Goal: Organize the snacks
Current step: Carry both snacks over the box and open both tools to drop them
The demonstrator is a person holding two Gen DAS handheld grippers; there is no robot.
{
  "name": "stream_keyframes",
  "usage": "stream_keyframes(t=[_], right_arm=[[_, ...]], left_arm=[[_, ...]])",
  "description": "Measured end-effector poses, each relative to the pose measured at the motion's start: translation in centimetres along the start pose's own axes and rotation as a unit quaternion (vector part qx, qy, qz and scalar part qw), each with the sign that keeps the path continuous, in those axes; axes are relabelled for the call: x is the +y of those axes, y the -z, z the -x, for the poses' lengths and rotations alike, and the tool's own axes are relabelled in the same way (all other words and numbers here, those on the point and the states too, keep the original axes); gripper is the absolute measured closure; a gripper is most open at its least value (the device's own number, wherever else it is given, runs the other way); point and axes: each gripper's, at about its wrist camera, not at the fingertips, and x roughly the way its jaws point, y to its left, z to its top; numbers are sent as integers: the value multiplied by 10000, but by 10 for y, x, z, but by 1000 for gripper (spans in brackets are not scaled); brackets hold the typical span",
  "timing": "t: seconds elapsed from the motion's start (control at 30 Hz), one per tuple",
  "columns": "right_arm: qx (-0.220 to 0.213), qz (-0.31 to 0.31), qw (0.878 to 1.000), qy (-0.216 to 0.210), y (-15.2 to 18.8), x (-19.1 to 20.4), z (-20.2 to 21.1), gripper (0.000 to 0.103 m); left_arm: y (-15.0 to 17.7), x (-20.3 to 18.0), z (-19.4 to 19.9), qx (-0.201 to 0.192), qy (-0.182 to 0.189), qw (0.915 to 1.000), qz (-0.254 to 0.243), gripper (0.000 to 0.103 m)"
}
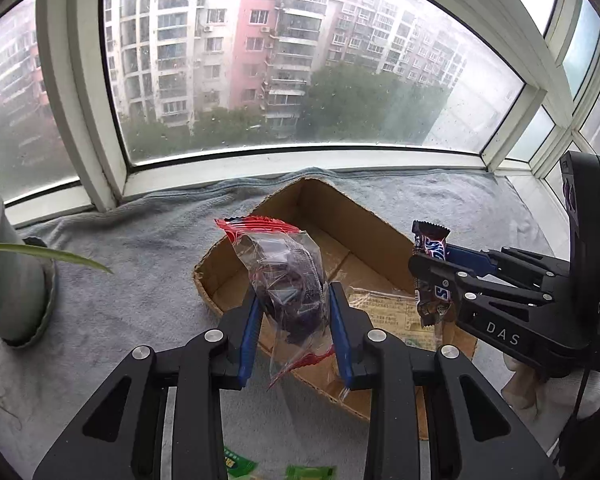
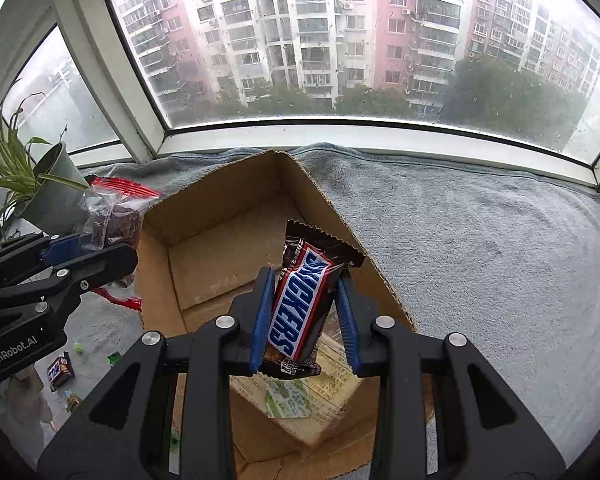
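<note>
Both tongs (image 1: 294, 312) (image 2: 303, 312) clamped on snacks

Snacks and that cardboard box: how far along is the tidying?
Nothing is visibly packed yet: the cardboard box shows only a paper label on its floor. In hand: the left gripper holds a clear red-edged snack bag, the right gripper a Snickers bar. Left: a small dark snack and green packets on the towel.

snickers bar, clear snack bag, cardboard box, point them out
Snickers bar (image 2: 300, 304), right wrist view, on the blue logo
clear snack bag (image 1: 290, 276), left wrist view, on its dark contents
cardboard box (image 2: 220, 256), right wrist view, on the inner far wall
</note>
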Motion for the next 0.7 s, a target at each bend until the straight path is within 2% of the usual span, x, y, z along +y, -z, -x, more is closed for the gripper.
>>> stream_keyframes(t=[0.4, 0.53, 0.7], right_arm=[[67, 66, 10000, 25, 3, -2, -24, 71], [-20, 141, 9998, 105, 2, 1, -19, 59], [-147, 97, 9998, 35, 2, 1, -1, 59]], left_arm=[[0, -2, -31, 86, -108, 9998, -145, 72], [0, 0, -31, 85, -147, 9997, -146, 70], [-1, 4, -13, -153, -208, 9995, -180, 70]])
